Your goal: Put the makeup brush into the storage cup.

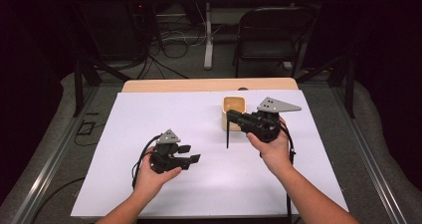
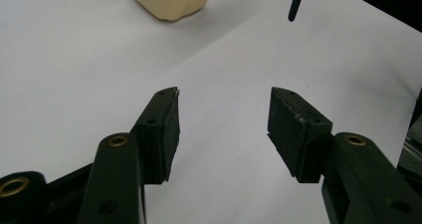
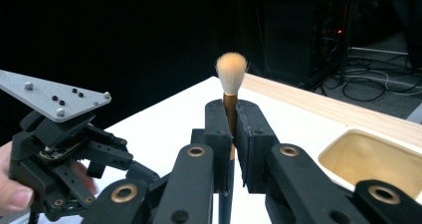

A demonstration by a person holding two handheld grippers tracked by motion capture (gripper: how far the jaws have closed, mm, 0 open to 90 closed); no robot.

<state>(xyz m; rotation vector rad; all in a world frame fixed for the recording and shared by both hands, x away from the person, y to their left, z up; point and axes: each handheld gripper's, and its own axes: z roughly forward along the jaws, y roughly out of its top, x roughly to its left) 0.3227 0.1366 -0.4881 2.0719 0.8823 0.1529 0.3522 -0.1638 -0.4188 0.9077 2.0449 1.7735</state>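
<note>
Right gripper (image 3: 233, 134): jaws clamped on one thin brush with a gold ferrule, pale bristle tuft and dark handle (image 3: 230, 92). The ferrule is pinched between the pads, bristles are seen above them, and the handle hangs below, its tip over the white table sheet (image 1: 149, 129).

Left gripper (image 2: 224, 127): jaws spread wide, nothing held between them.

One cream square plastic cup (image 1: 233, 110) is seen just beside the brush, well apart from the left gripper. Two grippers, two hands counted.

Overhead light brightens the white table (image 1: 164, 134); surroundings sit near-black from nine to three o'clock. The pictures are soft and grainy, with faint shadows.
</note>
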